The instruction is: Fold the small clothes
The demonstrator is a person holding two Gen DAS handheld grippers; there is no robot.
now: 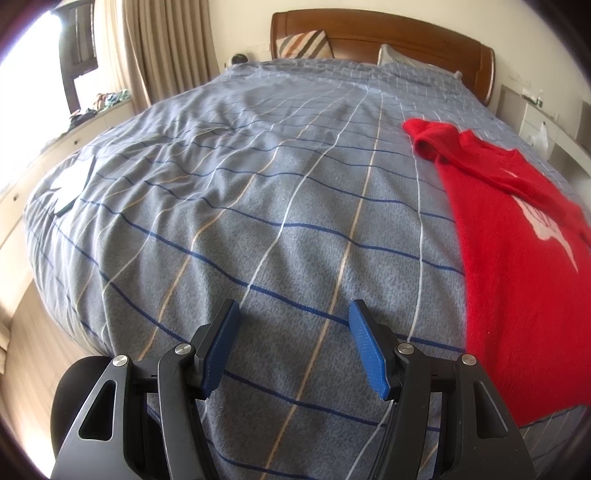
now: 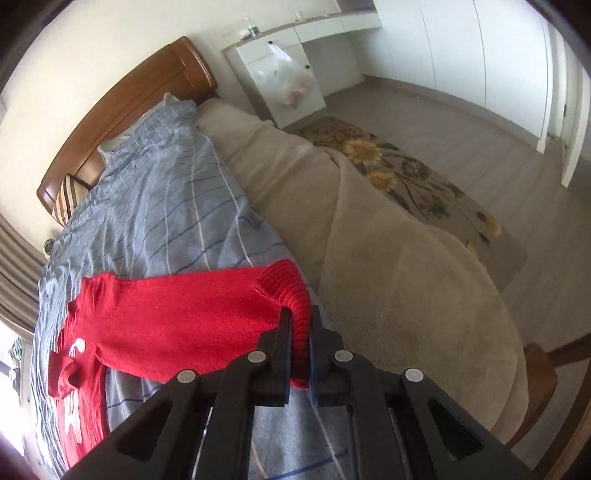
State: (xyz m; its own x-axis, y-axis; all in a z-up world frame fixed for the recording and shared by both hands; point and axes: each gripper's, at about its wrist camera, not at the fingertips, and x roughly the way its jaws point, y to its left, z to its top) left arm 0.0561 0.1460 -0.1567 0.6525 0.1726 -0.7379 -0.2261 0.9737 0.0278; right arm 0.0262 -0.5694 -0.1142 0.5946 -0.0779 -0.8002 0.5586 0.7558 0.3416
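In the right view alone, fingers (image 2: pixel 283 332) pinch the sweater cuff (image 2: pixel 295 295).

Home bedroom. Large bed (image 1: pixel 258 206) with blue-grey checked duvet, wooden headboard (image 1: pixel 388 33), striped pillow (image 1: pixel 306 44). Beige curtains (image 1: pixel 166 48) by a bright window at left. White cabinet (image 2: pixel 280 74) beside the bed, plastic bag (image 2: pixel 291 81) hanging from it. Sunflower rug (image 2: pixel 402 173) on grey floor, white wardrobe doors (image 2: pixel 461 44) along the wall.
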